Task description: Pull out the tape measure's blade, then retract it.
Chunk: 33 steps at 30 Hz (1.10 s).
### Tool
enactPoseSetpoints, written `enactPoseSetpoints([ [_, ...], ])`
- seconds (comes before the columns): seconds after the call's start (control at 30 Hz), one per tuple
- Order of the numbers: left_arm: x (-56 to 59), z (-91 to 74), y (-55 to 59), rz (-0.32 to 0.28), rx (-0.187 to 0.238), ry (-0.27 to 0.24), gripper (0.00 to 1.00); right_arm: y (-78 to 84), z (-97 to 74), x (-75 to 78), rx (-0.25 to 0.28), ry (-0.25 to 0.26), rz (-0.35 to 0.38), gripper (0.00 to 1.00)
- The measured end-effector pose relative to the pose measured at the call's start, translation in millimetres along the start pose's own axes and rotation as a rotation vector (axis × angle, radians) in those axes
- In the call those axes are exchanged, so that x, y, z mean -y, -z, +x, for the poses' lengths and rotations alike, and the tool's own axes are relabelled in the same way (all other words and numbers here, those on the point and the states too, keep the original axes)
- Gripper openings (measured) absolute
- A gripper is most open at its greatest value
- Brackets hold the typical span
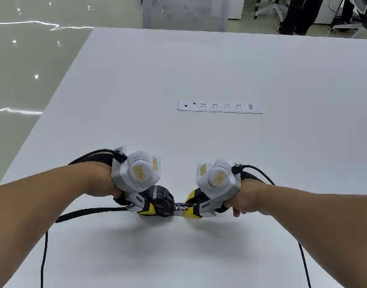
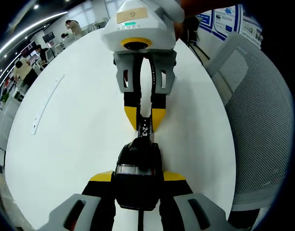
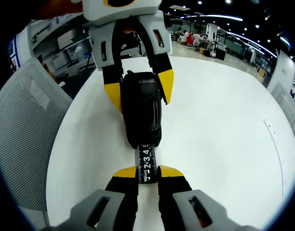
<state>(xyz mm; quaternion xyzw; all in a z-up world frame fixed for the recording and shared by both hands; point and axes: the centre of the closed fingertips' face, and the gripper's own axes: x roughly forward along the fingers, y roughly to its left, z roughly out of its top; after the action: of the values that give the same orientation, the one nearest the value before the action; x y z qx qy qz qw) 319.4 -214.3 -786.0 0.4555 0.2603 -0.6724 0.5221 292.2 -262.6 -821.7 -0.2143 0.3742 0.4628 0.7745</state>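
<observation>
Tape measure (image 1: 160,201) low over near bench (image 1: 231,150), case clamped in left gripper (image 2: 138,177) | right gripper (image 3: 147,172) fingers pinched on blade (image 3: 146,162), short length out | draw straight and level, case steady, no twist | hands close together, grippers facing, forearms converging

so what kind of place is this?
Probably an open-plan office or lab: a large white table with a power strip on it, a mesh office chair alongside, and people seated in the background.

Head view overhead — gripper views face each other across tape measure (image 2: 138,173).
</observation>
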Motion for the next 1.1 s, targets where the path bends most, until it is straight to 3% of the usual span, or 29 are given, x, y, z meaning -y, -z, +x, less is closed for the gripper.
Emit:
enactPoseSetpoints([
  [0.67, 0.3, 0.5, 0.2, 0.001, 0.001, 0.001, 0.31, 20.7, -17.0, 1.1, -0.016, 0.009, 0.020, 0.13],
  [1.1, 0.4, -0.1, 0.0, 0.000, 0.003, -0.006, 0.31, 26.1, -22.7, 2.2, -0.010, 0.016, 0.028, 0.13],
])
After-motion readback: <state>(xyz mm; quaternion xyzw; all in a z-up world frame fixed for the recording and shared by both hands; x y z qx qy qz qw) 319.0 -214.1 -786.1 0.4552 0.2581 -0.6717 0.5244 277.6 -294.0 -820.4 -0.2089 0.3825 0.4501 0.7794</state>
